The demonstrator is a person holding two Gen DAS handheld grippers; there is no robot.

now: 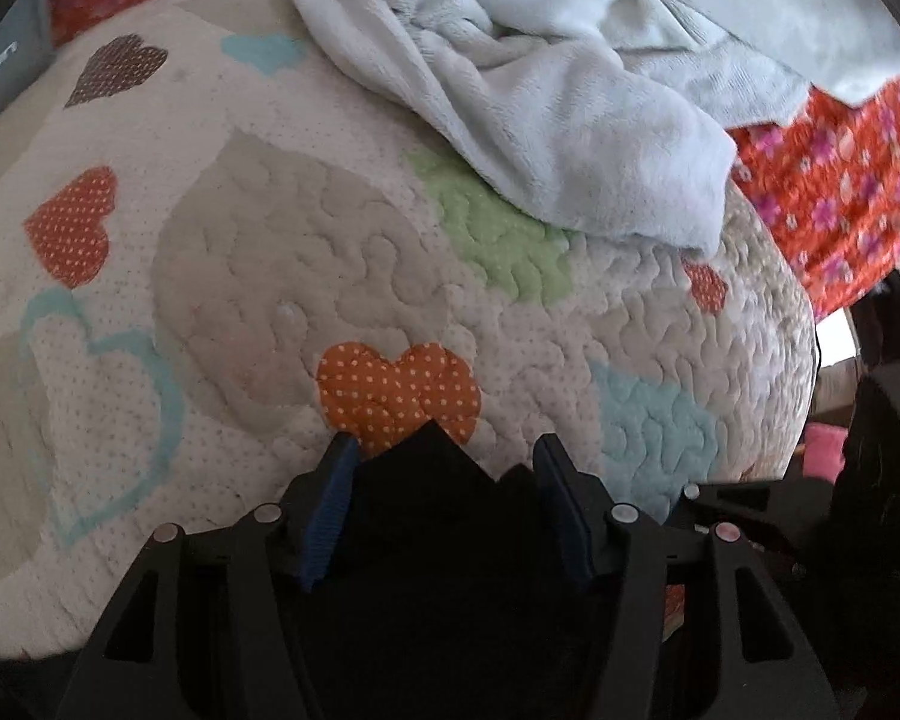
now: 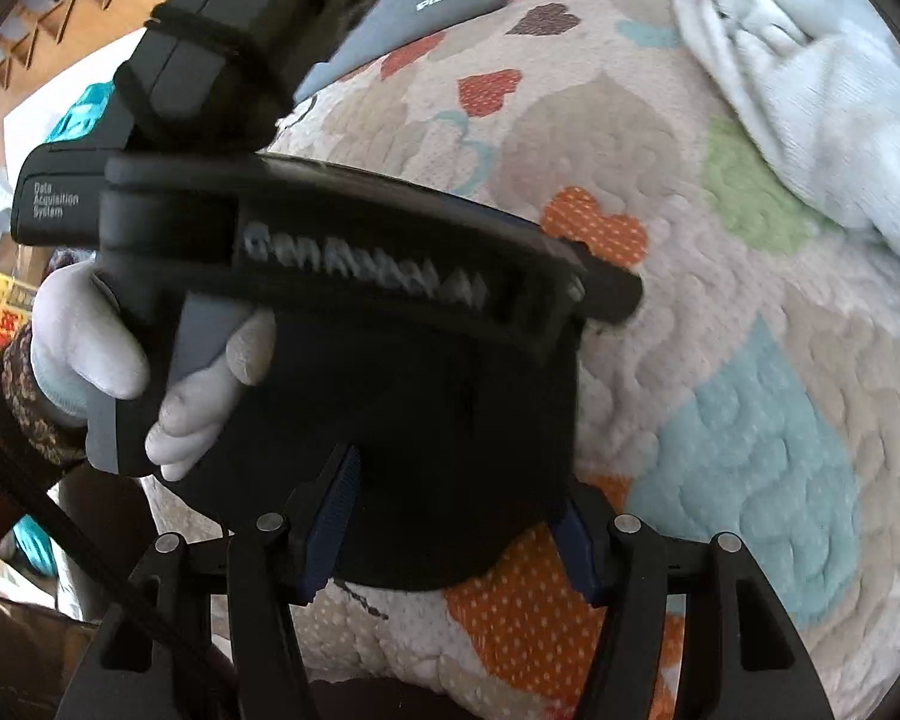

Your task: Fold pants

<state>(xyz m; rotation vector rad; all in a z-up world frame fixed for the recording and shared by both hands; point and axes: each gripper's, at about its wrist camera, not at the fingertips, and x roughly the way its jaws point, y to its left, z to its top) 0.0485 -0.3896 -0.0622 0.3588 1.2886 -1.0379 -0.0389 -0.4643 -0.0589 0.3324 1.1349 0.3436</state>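
Heart-patterned quilt [image 1: 222, 276]; both grippers [image 1: 444, 468] [image 2: 450, 516] spread wide around bunched black pants [image 2: 426, 420]. Pinch matching edges evenly.

Heart-print quilt [image 1: 342, 252]: pale fleece blanket [image 1: 570, 120], black pants [image 2: 426, 450] lying on it.

Both wrist views close over the heart-patterned quilt [image 1: 270, 228], shared between them.

Pants [image 1: 426, 480] lie on the quilt [image 1: 240, 252], blanket [image 1: 540, 90] behind them.
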